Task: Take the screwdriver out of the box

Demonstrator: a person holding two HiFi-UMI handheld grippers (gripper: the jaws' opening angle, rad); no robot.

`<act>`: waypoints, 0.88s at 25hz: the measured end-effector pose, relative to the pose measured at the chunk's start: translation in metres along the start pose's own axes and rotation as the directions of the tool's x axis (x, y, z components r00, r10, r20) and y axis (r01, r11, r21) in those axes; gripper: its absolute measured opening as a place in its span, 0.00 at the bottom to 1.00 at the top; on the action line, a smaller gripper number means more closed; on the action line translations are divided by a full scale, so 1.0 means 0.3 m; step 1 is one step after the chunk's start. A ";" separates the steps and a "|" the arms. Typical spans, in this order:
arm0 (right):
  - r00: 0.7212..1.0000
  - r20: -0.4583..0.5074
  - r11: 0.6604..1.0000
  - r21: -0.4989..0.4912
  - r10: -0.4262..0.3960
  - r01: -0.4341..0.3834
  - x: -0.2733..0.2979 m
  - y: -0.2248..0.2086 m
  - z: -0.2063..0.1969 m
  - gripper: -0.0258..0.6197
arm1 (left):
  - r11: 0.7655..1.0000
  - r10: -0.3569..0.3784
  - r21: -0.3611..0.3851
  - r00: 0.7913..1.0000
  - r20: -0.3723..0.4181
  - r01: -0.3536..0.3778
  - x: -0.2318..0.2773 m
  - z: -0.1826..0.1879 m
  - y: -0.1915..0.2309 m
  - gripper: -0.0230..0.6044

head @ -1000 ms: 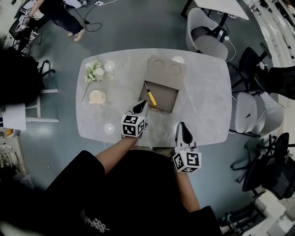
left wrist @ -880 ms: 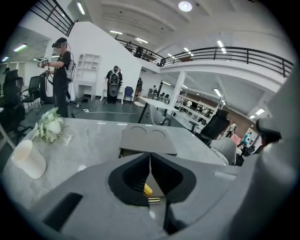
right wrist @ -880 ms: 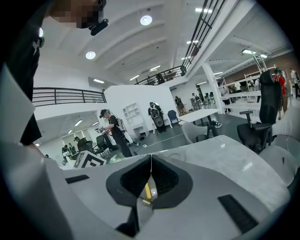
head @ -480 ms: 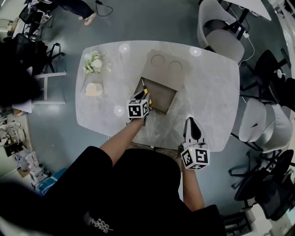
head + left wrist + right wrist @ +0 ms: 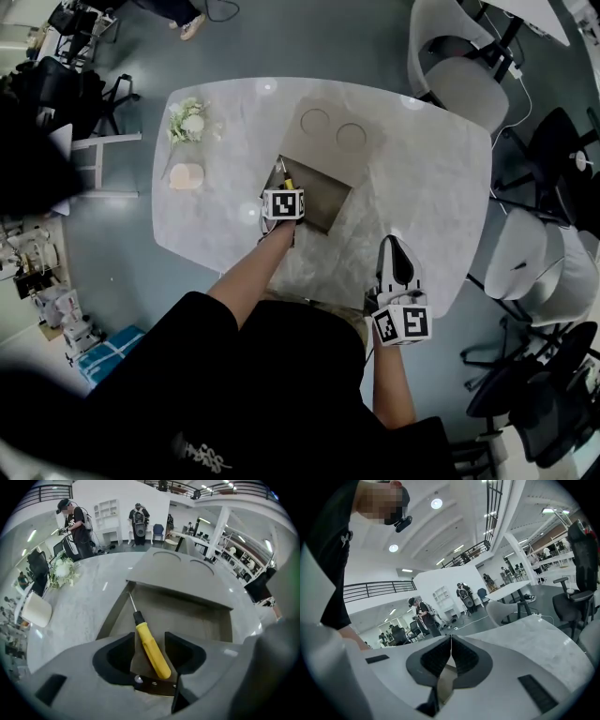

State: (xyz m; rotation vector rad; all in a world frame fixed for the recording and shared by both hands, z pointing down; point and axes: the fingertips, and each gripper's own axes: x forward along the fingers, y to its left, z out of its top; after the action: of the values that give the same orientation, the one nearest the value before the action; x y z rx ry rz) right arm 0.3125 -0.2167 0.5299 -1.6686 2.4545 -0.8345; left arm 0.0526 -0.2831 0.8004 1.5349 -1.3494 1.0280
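A yellow-handled screwdriver lies along the left side of the open grey box, its metal shaft pointing to the far corner. My left gripper points steeply down into the box. Its jaws are opening and stand on either side of the handle without pressing it. In the head view the left gripper covers most of the screwdriver at the box's left edge. My right gripper hovers near the table's front right edge, shut and empty, its fingertips meeting.
The box lid, with two round marks, lies folded back behind the box. A flower bunch and a pale cup sit on the marble table's left part. Chairs stand to the right. People stand far back.
My left gripper has gone forward and down into the box, and its jaws have spread around the screwdriver handle. My right gripper has drifted right, still shut.
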 end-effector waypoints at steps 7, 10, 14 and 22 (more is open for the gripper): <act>1.000 0.003 1.000 0.024 -0.008 0.008 0.000 -0.081 0.005 0.06 | 0.999 0.046 0.027 0.997 -0.069 -0.044 0.012 -0.002 -0.005 0.29; 1.000 0.008 0.999 0.021 -0.027 0.027 -0.011 -0.119 0.016 0.06 | 0.999 0.033 0.032 0.997 -0.064 -0.031 0.004 0.002 -0.013 0.27; 0.998 0.003 0.998 0.023 -0.057 0.057 -0.024 -0.156 0.012 0.06 | 0.999 0.018 0.029 0.998 -0.064 -0.016 0.001 -0.001 -0.024 0.20; 0.996 -0.006 0.996 -0.004 -0.094 0.094 -0.048 -0.148 -0.003 0.06 | 0.998 -0.056 -0.016 0.997 -0.053 0.056 -0.005 0.010 -0.020 0.19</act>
State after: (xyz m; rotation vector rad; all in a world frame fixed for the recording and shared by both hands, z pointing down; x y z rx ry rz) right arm 0.3556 -0.2156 0.5476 -1.7978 2.3993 -0.8470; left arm 0.0587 -0.2851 0.7977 1.5160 -1.2678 1.0152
